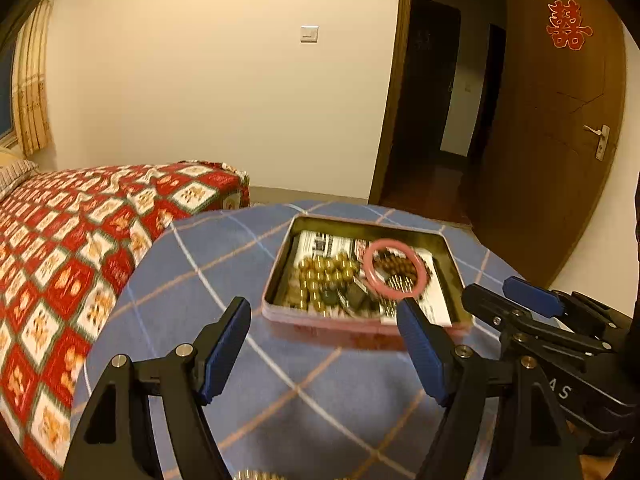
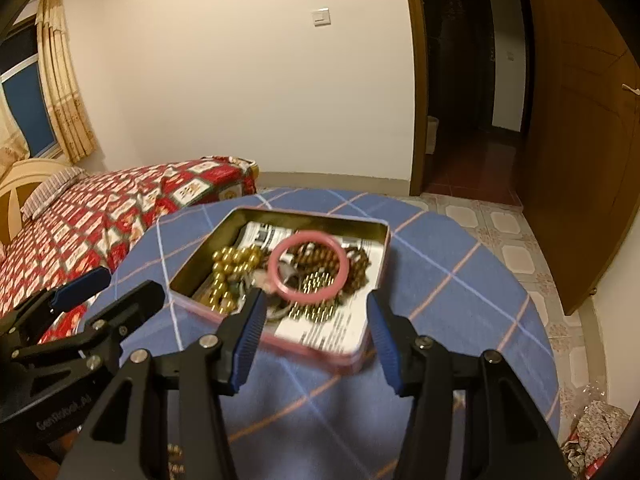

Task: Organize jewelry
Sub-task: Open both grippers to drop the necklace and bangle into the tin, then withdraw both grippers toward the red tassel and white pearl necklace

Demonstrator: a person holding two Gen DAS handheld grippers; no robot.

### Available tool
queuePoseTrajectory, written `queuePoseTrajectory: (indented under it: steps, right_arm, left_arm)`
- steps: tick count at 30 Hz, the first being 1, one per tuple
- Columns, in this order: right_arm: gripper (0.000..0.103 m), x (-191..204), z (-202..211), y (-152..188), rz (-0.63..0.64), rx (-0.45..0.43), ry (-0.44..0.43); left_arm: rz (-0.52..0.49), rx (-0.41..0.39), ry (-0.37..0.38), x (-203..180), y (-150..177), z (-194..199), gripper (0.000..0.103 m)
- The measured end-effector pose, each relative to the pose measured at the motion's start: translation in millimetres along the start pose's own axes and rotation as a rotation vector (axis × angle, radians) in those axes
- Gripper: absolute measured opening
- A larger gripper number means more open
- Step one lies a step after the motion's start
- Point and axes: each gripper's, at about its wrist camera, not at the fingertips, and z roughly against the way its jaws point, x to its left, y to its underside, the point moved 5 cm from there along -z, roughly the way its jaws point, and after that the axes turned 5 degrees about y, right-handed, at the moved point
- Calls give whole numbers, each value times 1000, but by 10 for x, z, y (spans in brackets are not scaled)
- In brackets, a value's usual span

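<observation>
Both grippers hover just short of the tin, empty: the left gripper (image 1: 324,316) has its blue pads spread wide with only tablecloth between them, and the right gripper (image 2: 316,312) stands partly open, its jaws framing the near edge of the tin without pressing on it. In the left wrist view the right gripper shows at the right edge, close beside the left one. The tin (image 2: 382,226), a shallow pink-sided box with a gold inner wall, sits open on a round table under a blue checked tablecloth (image 2: 460,280), with a bed (image 1: 80,220) in a red patterned cover just beside it. Nearly all the jewelry already appears to be gathered inside, lying on a printed paper liner (image 2: 340,332): a pink bangle (image 2: 308,266) rests on top, a strand of gold beads (image 2: 234,262) is heaped at the left, brown beads (image 2: 360,268) curl at the right, and darker small pieces lie blurred toward the near corner. A few more gold beads (image 2: 174,450) peek out at the very bottom of both views, outside the tin, so at least one strand probably remains to be put away. No lid is in sight, so whether the tin is to be closed cannot be told, and the contents are piled rather than sorted.
</observation>
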Motion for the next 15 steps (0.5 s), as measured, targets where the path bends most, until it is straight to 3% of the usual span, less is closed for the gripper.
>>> queuePoseTrajectory:
  steps: [8,15]
  right_arm:
    - [56,99,195,307,19,15,-16]
    - [56,105,338,573,40,30,-25]
  left_arm:
    - [88,7,19,99,352,289,76]
    - [67,23,-37,256,609,521,76]
